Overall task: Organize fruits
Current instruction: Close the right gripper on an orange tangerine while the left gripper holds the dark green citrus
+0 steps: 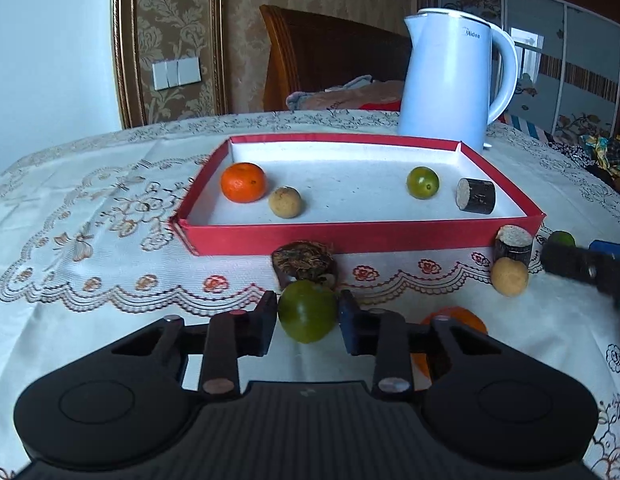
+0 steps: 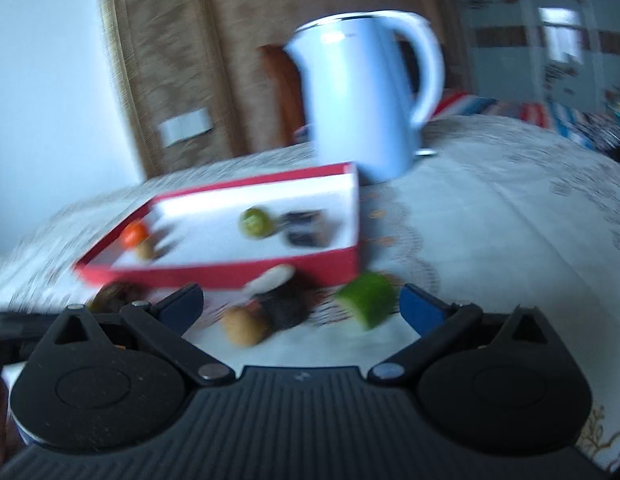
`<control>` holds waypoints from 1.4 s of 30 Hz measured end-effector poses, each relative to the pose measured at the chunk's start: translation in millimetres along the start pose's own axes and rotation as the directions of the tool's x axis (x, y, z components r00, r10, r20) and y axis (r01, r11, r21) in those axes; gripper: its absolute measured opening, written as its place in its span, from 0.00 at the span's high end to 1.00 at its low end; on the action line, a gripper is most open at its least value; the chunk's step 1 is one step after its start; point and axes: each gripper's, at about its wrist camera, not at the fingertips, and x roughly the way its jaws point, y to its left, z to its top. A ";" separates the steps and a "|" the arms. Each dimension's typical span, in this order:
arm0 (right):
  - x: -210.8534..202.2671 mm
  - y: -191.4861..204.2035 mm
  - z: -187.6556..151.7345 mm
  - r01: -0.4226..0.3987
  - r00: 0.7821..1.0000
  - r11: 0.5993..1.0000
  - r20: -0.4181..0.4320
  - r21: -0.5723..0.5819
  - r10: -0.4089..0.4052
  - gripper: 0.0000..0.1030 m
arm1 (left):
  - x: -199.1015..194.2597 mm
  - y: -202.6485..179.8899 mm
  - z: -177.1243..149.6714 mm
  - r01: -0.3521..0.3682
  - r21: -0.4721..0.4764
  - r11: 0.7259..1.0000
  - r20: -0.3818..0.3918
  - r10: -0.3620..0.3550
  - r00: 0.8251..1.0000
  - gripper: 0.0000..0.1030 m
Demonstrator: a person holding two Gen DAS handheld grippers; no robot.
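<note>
Left tongs point(image 1: 308, 316) clamped on green fruit point(image 1: 307, 311), on the bench at 6 o'clock of the red tray point(image 1: 361, 236). Right tongs point(image 2: 302, 308) apart, empty. Risk: round, smooth fruit could squirt out on lifting or clip the tray's near wall.

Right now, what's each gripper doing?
Left gripper: closed on the green fruit.
Right gripper: jaws open, holding nothing.

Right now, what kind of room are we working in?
Probably a bedroom at home: a wooden headboard with bedding behind the table, sliding wardrobe doors at right, and an electric kettle on the lace tablecloth.
</note>
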 end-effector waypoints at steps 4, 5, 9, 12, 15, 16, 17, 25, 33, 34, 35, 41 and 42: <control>-11.2 26.6 -5.7 -0.106 0.994 0.987 -0.026 -0.117 0.104 0.00 | -5.4 2.6 -1.5 -0.006 0.014 1.000 0.020 0.005 1.000 0.69; -12.6 34.5 -8.4 -0.127 0.992 0.981 -0.040 -0.144 0.123 0.00 | -5.3 1.8 -1.9 -0.002 0.030 1.000 0.019 0.001 1.000 0.69; -12.7 65.7 -14.7 -0.131 0.991 0.951 -0.076 -0.280 0.114 0.00 | -0.1 -0.1 -1.2 -0.003 0.038 0.999 0.007 0.003 1.000 0.69; -11.8 76.4 -15.8 -0.150 0.988 0.938 -0.093 -0.312 0.127 0.00 | 4.6 2.8 -0.6 0.012 0.023 1.000 -0.016 -0.011 1.000 0.69; -12.1 76.9 -16.4 -0.146 0.988 0.940 -0.096 -0.310 0.122 0.00 | 10.0 5.8 0.3 0.023 0.009 1.000 -0.042 -0.023 0.999 0.69; -11.5 73.9 -15.6 -0.149 0.987 0.943 -0.095 -0.298 0.126 0.00 | 10.6 5.3 -0.4 0.023 0.013 1.000 -0.047 -0.023 0.999 0.69; -11.4 71.5 -15.0 -0.154 0.987 0.946 -0.097 -0.285 0.131 0.00 | 9.9 4.4 -0.7 0.020 0.020 1.000 -0.042 -0.019 0.999 0.70; -6.4 69.2 -14.4 -0.172 0.982 0.948 -0.118 -0.269 0.145 0.00 | -3.5 7.9 -0.8 -0.026 0.024 0.999 0.028 0.025 0.999 0.70; 0.2 95.6 -14.6 -0.183 0.981 0.924 -0.130 -0.337 0.147 0.06 | -3.8 20.7 2.5 -0.053 -0.043 0.998 0.035 0.055 0.998 0.70; 2.2 98.9 -15.3 -0.178 0.982 0.922 -0.130 -0.344 0.140 0.06 | -4.6 21.5 2.3 -0.052 -0.047 0.998 0.037 0.053 0.998 0.70; 4.2 101.4 -16.0 -0.174 0.982 0.921 -0.133 -0.349 0.135 0.07 | -5.0 22.0 2.4 -0.050 -0.049 0.998 0.039 0.052 0.998 0.70; 10.8 104.7 -14.9 -0.155 0.984 0.933 -0.136 -0.325 0.116 0.11 | -4.5 20.5 1.7 -0.061 -0.043 0.997 0.037 0.062 0.997 0.70; 11.9 105.3 -14.8 -0.149 0.985 0.935 -0.133 -0.321 0.111 0.13 | -4.2 21.1 1.8 -0.062 -0.046 0.997 0.035 0.064 0.997 0.70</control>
